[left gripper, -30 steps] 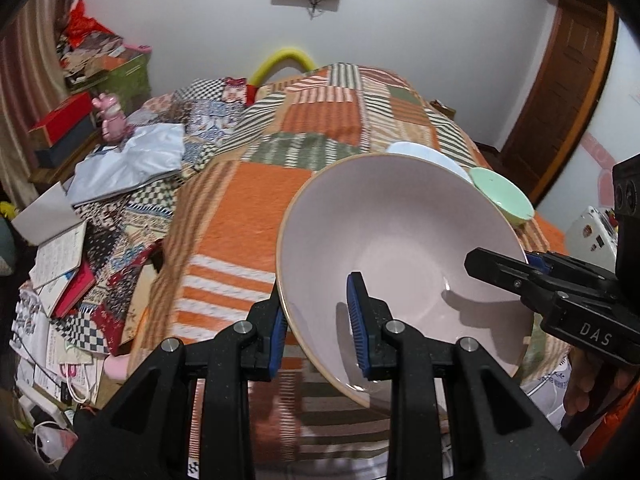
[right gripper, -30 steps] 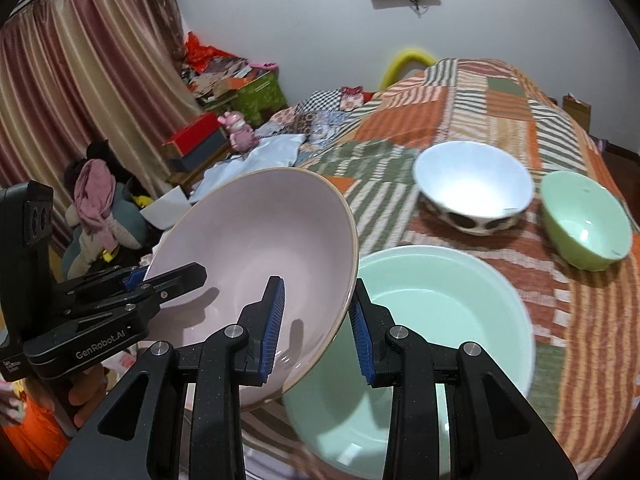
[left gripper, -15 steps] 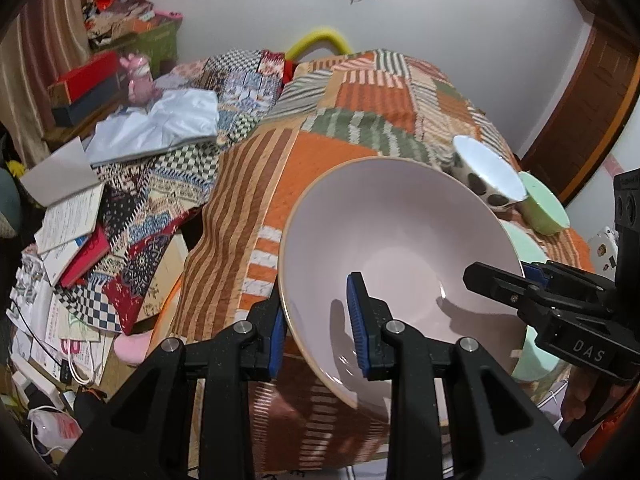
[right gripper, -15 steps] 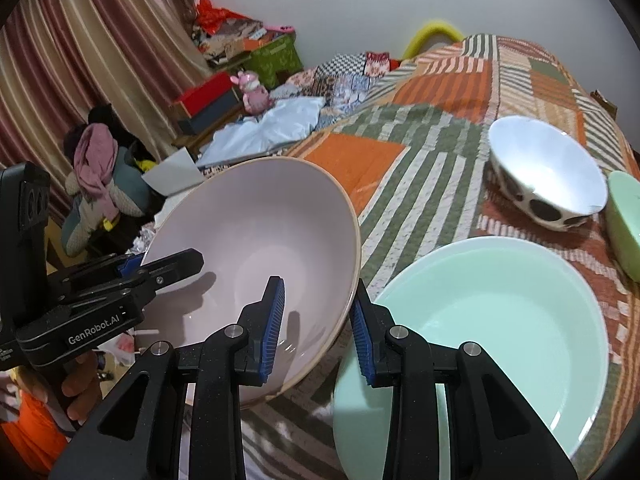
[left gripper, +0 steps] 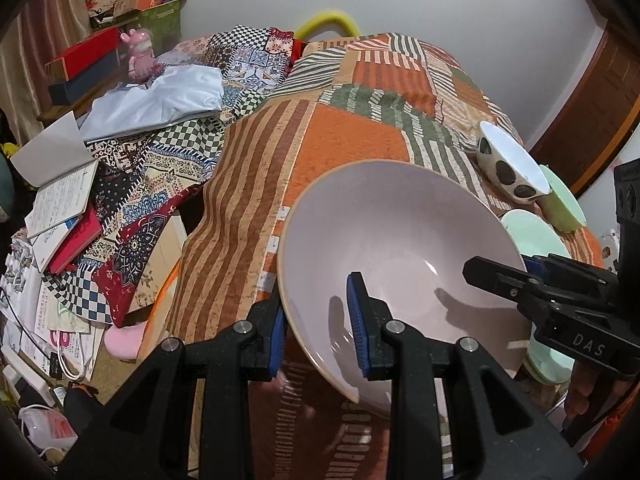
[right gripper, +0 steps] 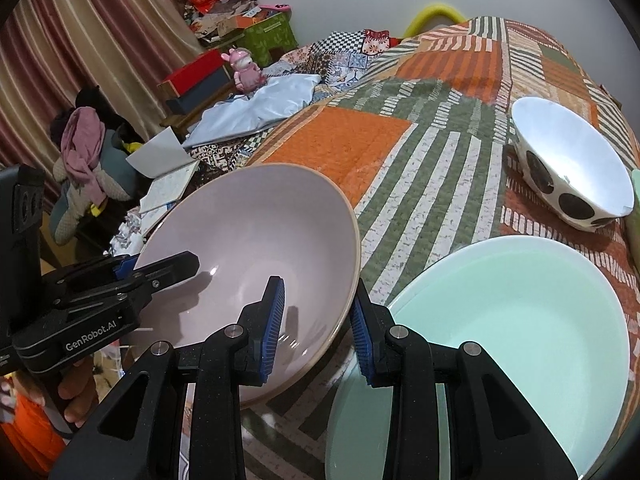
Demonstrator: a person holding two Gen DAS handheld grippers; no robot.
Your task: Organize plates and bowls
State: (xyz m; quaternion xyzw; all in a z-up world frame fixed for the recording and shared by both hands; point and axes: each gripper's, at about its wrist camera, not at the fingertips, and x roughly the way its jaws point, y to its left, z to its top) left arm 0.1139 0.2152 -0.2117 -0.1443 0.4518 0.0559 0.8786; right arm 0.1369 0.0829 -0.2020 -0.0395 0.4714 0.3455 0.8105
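A large pale pink bowl is held between both grippers above the near edge of the patchwork bedspread. My left gripper is shut on its left rim. My right gripper is shut on its right rim; the bowl also shows in the right wrist view. A large mint-green bowl rests on the bedspread just right of the pink bowl. A white bowl with black spots stands farther back, with a small green bowl beside it.
Left of the bed lies clutter: a light blue cloth, open notebooks, patterned fabrics, red boxes and a pink toy. Curtains hang at the left. A wooden door stands at the right.
Both grippers have carried the pink bowl leftward and toward the near edge, off from above the mint-green bowl. More of the mint-green bowl now shows beside it.
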